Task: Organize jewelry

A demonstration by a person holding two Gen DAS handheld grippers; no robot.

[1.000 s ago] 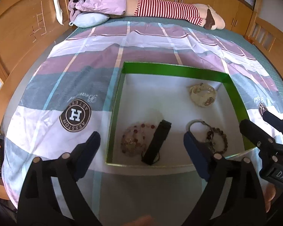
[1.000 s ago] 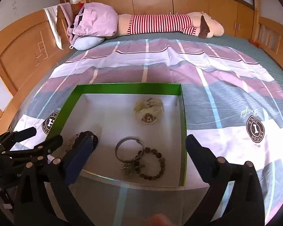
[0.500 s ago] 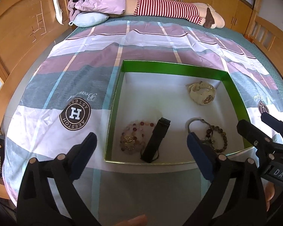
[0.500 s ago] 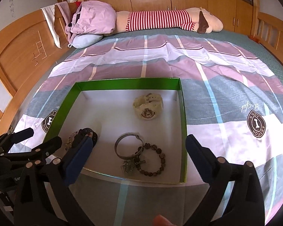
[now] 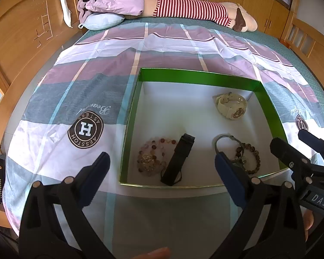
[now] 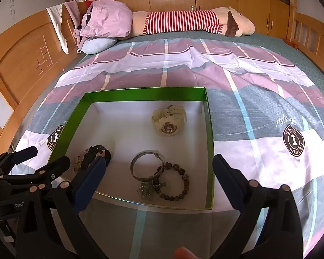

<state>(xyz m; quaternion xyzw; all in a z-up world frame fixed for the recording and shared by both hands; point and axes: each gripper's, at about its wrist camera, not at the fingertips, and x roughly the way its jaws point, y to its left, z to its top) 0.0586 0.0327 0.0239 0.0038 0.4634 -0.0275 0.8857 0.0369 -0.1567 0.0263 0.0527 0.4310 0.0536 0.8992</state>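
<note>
You hold both grippers, left gripper (image 5: pixel 162 166) and right gripper (image 6: pixel 159 168), spread wide and empty above the near edge of the green-walled, white-floored box (image 6: pixel 144 91), probably to survey it. Inside lie a cream watch (image 6: pixel 168 120), black watch (image 5: pixel 179 161), silver bangle (image 6: pixel 146 166), and brown bead bracelet (image 6: pixel 175 183). The pinkish beads (image 5: pixel 151 155) look tangled; I can't tell how.

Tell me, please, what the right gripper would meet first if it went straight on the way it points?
Probably the silver bangle and the brown bead bracelet touching it, inside the green box. The open right gripper frames both, though depth is hard to judge.
</note>
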